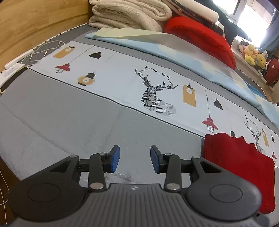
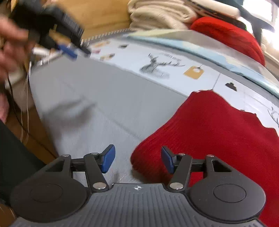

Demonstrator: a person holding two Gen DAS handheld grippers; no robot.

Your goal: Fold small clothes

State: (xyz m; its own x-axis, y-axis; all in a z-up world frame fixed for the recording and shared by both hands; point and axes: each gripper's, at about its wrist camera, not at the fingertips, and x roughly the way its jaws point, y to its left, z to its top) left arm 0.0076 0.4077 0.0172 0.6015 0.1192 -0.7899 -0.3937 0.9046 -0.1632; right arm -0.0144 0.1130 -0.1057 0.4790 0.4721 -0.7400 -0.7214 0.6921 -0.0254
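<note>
A small red knitted garment [image 2: 218, 129] lies flat on the grey bed sheet [image 2: 108, 97]; in the left wrist view it shows at the lower right [image 1: 238, 157]. My right gripper [image 2: 137, 158] is open and empty, its fingers either side of the garment's near left corner, just above it. My left gripper [image 1: 135, 159] is open and empty over bare grey sheet [image 1: 69, 118], left of the garment. It also shows blurred, held by a hand, at the upper left of the right wrist view [image 2: 68, 50].
A printed cloth with deer and lamps [image 1: 153, 90] lies across the bed beyond the garment. Folded cream blankets [image 1: 127, 14], a red cushion [image 1: 200, 36] and a light blue sheet [image 1: 174, 50] sit at the back. A wooden headboard [image 1: 34, 22] and white cable [image 1: 43, 52] are left.
</note>
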